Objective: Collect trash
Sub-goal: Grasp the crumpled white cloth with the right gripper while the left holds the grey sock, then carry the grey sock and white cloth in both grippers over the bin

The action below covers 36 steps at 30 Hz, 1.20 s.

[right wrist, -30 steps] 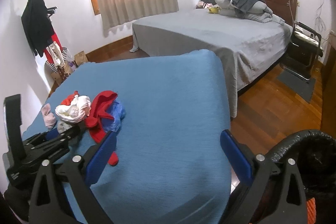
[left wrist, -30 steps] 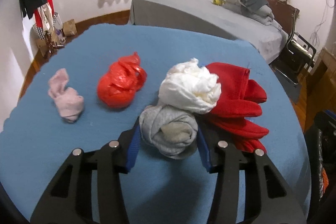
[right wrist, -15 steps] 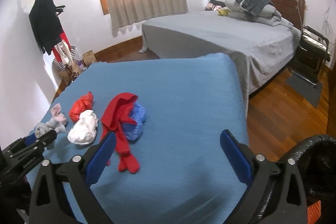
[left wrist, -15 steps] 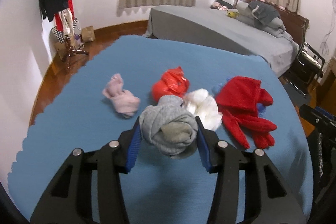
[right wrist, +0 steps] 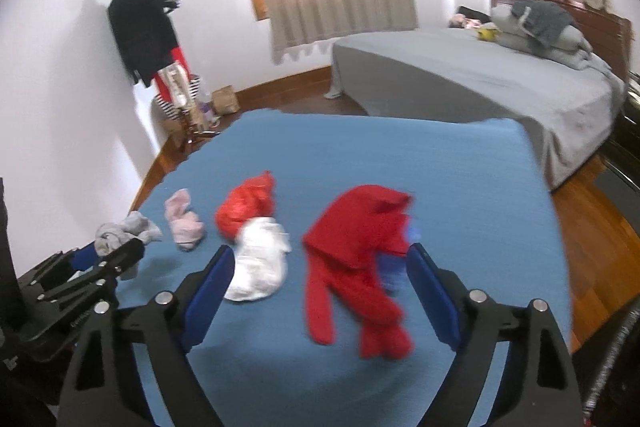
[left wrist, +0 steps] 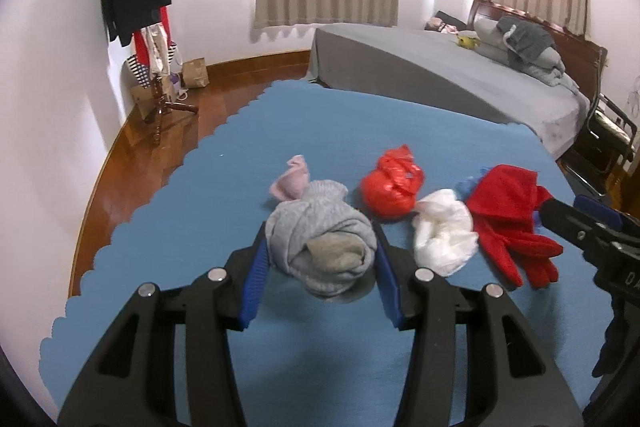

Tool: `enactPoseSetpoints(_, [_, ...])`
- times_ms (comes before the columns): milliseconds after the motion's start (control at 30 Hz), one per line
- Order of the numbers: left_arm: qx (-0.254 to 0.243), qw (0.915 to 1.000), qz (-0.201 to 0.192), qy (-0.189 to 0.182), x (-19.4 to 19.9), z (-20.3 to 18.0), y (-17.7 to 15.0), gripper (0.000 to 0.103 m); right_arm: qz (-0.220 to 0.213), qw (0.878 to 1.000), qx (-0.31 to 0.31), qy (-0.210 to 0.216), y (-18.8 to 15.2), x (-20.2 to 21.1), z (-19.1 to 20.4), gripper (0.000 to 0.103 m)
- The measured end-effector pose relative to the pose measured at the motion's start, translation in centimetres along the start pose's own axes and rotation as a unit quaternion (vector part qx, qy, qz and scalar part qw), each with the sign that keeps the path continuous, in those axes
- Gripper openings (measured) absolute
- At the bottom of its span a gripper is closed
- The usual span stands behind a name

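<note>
Left hand-held gripper [left wrist: 320, 267] is clenched on the balled grey sock [left wrist: 322, 247] and has lifted it clear of the blue-covered worktop [left wrist: 320, 367], so one piece is collected (destination not in view). Right hand-held gripper [right wrist: 320, 291] has swung in from the bare side, jaws closing, nothing pinched yet, the red fleece glove [right wrist: 356, 255] lying between them. Just left of that glove sits the crumpled white tissue wad [right wrist: 260, 263], beyond it the red plastic bag [right wrist: 244, 205], further left the pink sock [right wrist: 182, 223].
</note>
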<state>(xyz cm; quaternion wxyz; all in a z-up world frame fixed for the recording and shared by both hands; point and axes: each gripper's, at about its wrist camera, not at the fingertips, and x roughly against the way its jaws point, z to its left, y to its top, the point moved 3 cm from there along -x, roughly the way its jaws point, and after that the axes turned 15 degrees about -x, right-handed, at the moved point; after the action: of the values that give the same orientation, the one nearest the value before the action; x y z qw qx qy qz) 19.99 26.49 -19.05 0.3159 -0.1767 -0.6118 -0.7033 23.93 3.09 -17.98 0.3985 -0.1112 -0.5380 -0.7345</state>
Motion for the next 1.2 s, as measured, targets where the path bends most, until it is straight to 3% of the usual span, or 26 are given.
enactPoseSetpoints(300, [0.019,0.9996,-0.001,0.02,0.1,2.6,-1.2,0.046,0.037,0.999,0.023,0.011,-1.0,-4.3,2.9,0.068])
enactPoseSetpoints(567, [0.024,0.9993,0.001,0.028,-0.1,3.7,-1.5,0.046,0.066,0.997,0.036,-0.005,-2.2,-7.5,3.8,0.067])
enactPoseSetpoints(733, [0.027,0.9992,0.003,0.028,-0.3,4.1,-1.8,0.046,0.097,0.995,0.037,-0.015,-3.2,-9.2,3.5,0.057])
enactPoseSetpoints(967, [0.035,0.999,0.008,0.028,-0.4,4.5,-2.1,0.047,0.093,0.995,0.046,-0.004,-3.2,-8.4,3.8,0.038])
enactPoseSetpoints(1200, [0.033,0.999,0.001,0.03,0.6,4.4,-1.6,0.047,0.071,0.997,0.036,0.023,-1.6,-5.2,4.2,0.038])
